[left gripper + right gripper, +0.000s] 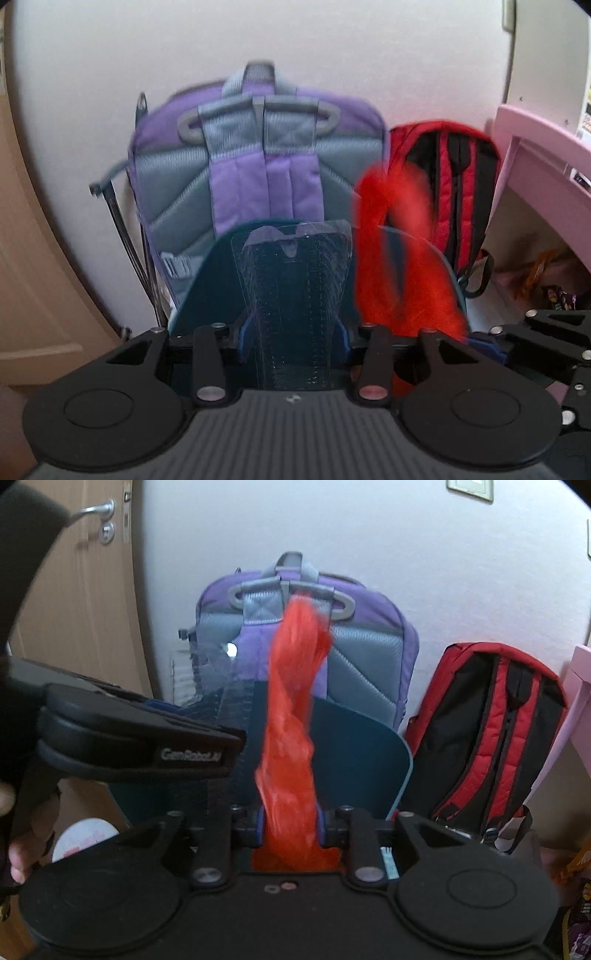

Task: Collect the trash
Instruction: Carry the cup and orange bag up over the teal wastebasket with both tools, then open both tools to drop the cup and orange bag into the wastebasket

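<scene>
Left hand-held gripper (293,332) is gripping clear plastic packaging (293,280); right hand-held gripper (291,825) is gripping red plastic bag (291,716); purple backpack (369,653) is standing ahead.

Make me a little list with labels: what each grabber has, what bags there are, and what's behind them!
left gripper: shut on a clear plastic package
right gripper: shut on a crumpled red plastic bag
below the grippers: dark teal bin
bags: purple and grey backpack, red and black backpack, both upright against the white wall
left edge: wooden door with metal handle
right edge: pink furniture
</scene>
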